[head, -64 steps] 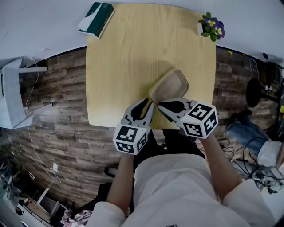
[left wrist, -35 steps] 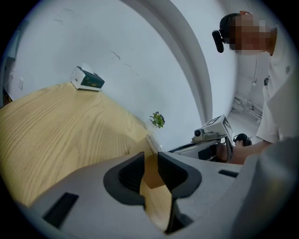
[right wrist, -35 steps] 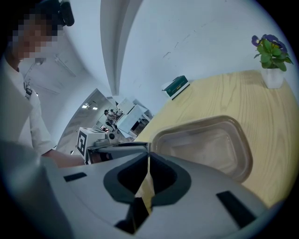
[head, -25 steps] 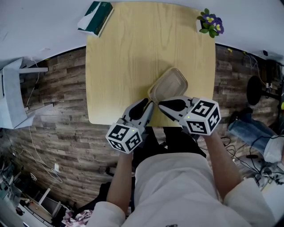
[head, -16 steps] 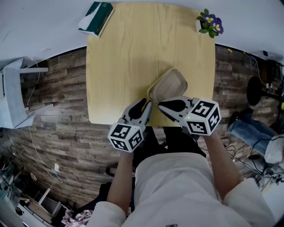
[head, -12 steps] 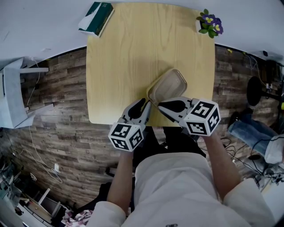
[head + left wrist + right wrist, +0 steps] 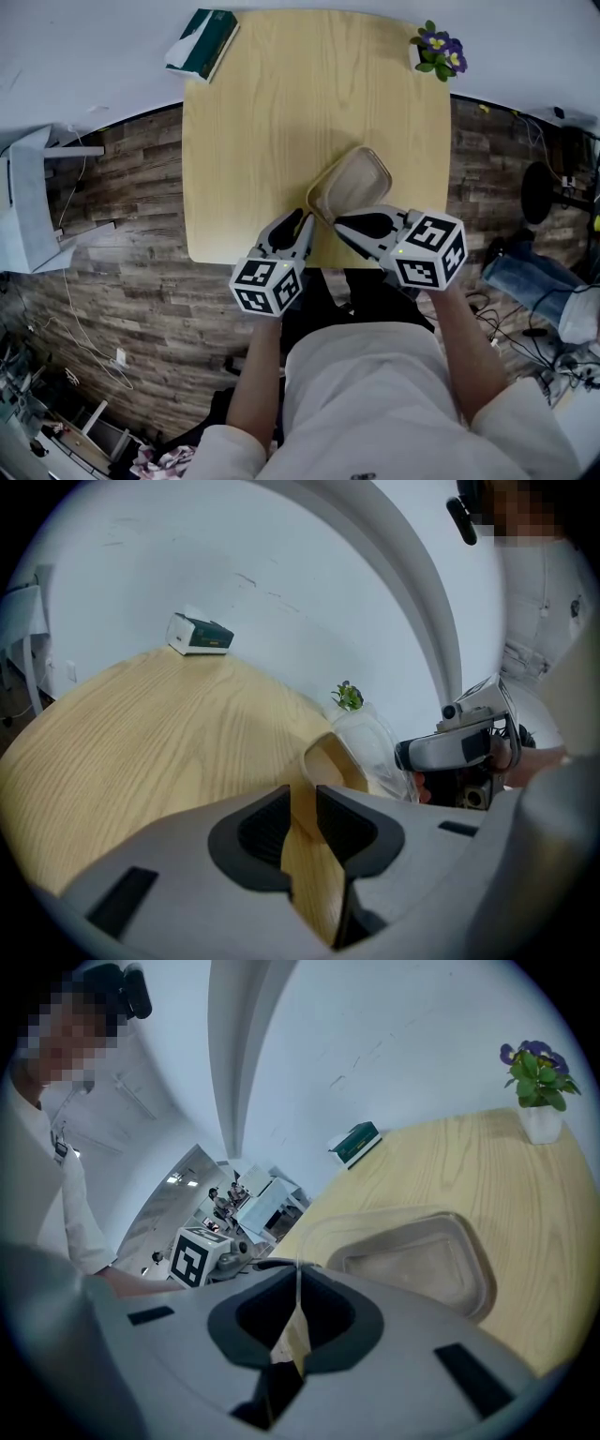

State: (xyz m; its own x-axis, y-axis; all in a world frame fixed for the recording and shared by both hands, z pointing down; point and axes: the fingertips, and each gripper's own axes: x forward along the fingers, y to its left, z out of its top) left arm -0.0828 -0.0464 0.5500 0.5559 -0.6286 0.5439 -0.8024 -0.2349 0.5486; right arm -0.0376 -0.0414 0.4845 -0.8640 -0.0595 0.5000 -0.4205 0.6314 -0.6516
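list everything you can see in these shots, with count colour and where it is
table: one, light wood, centre of the head view
container: one, tan, at the table's near edge, its rim between the left tongs' jaws
lid: one, clear, over the container, its thin edge between the right tongs' jaws
tissue box: one, green and white, far left corner of the table
potted plant: one, purple flowers in a white pot, far right corner of the table
white furniture: one piece, on the floor to the left
floor: brown wood planks, around the table
cables: several, pale, on the floor at left
left tongs: one, grey and black, shut on the container
right tongs: one, grey and black, shut on the lid
arms: two, bare forearms, bottom of the head view
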